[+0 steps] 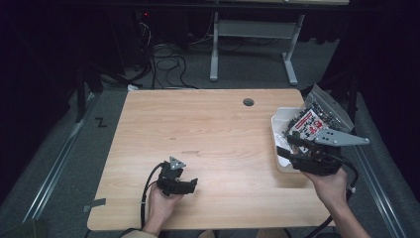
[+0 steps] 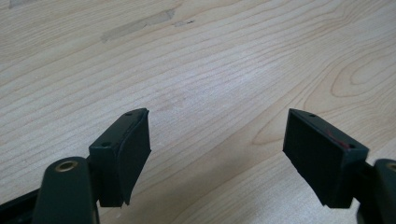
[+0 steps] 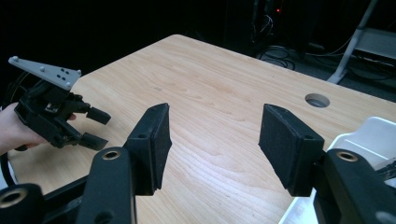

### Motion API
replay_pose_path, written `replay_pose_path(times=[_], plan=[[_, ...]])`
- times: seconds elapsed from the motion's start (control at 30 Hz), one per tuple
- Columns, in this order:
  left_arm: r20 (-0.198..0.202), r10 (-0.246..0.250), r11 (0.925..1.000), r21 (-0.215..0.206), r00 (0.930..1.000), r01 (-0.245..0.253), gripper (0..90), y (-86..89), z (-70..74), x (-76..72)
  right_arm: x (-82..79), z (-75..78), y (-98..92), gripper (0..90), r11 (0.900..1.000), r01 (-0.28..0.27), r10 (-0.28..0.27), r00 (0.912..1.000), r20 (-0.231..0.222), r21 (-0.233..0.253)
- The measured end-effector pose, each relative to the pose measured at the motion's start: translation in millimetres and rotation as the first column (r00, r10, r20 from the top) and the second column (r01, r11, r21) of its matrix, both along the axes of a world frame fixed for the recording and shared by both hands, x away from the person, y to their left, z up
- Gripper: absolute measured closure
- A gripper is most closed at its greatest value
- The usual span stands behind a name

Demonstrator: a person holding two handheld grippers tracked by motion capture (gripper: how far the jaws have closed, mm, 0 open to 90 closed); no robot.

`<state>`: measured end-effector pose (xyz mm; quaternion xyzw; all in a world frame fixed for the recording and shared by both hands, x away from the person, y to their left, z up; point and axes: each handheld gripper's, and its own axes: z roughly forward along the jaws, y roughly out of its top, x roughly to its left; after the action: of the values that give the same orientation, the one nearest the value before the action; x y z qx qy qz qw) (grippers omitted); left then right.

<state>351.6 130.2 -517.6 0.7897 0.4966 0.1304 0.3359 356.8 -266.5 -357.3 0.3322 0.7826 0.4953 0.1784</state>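
so, left tongs (image 2: 217, 140): spread wide, empty, low over worktop (image 1: 213, 134)
right tongs (image 3: 214, 140): spread, empty, beside white tray (image 1: 277, 124)
tray: holds crinkly bag (image 1: 312, 119)

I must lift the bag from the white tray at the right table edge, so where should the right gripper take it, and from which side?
Probably the bag's upper crinkled edge, which sticks up free above the tray. Come from the near side, where the right gripper already hovers open. The bag's lower part lies inside the tray walls and is harder to reach.
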Motion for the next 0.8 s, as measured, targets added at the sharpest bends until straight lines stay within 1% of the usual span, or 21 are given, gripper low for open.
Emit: replay_pose_path(times=[0.03, 0.17, 0.23, 0.33, 0.4, 0.53, 0.63, 0.8], plan=[[-0.002, -0.001, 1.0, 0.0, 1.0, 0.001, 23.5, -0.2, -0.1, 0.3, 0.2, -1.2, 0.7, 43.7, 1.0, -0.003, 0.003, 1.0, 0.005, -0.003], [0.003, -0.009, 1.0, 0.002, 1.0, 0.009, 23.5, -1.7, 0.5, -0.7, 0.0, -8.6, 4.2, 43.2, 1.0, -0.007, 0.007, 0.9999, -0.013, -0.006], [0.005, -0.009, 1.0, 0.003, 0.9999, 0.009, 23.5, -1.1, 0.7, -1.1, -0.8, -12.6, 5.8, 43.1, 1.0, -0.014, 0.014, 0.9999, -0.01, -0.011], [0.002, -0.007, 1.0, -0.002, 1.0, 0.007, 23.5, -0.2, 0.4, -0.8, -1.9, -17.8, 8.1, 42.4, 1.0, -0.019, 0.019, 0.9996, -0.02, -0.007], [0.005, -0.005, 1.0, -0.001, 1.0, 0.005, 23.5, -0.7, 0.4, -0.8, -0.8, -21.5, 9.3, 41.0, 0.999, -0.034, 0.034, 0.9991, -0.027, 0.006], [0.018, -0.009, 1.0, 0.001, 0.9998, 0.009, 23.6, -1.3, 1.6, -2.2, -1.0, -28.0, 11.2, 40.1, 0.999, -0.042, 0.044, 0.998, -0.046, 0.031], [0.016, -0.005, 1.0, -0.006, 0.9999, 0.005, 23.6, -0.3, 1.4, -1.9, -1.6, -33.4, 12.7, 39.4, 0.998, -0.051, 0.053, 0.9974, -0.05, 0.039], [0.017, -0.013, 0.9999, -0.001, 0.9998, 0.013, 23.6, -2.2, 1.2, -2.1, -1.7, -38.5, 12.1, 39.1, 0.998, -0.051, 0.054, 0.9967, -0.061, 0.047]])
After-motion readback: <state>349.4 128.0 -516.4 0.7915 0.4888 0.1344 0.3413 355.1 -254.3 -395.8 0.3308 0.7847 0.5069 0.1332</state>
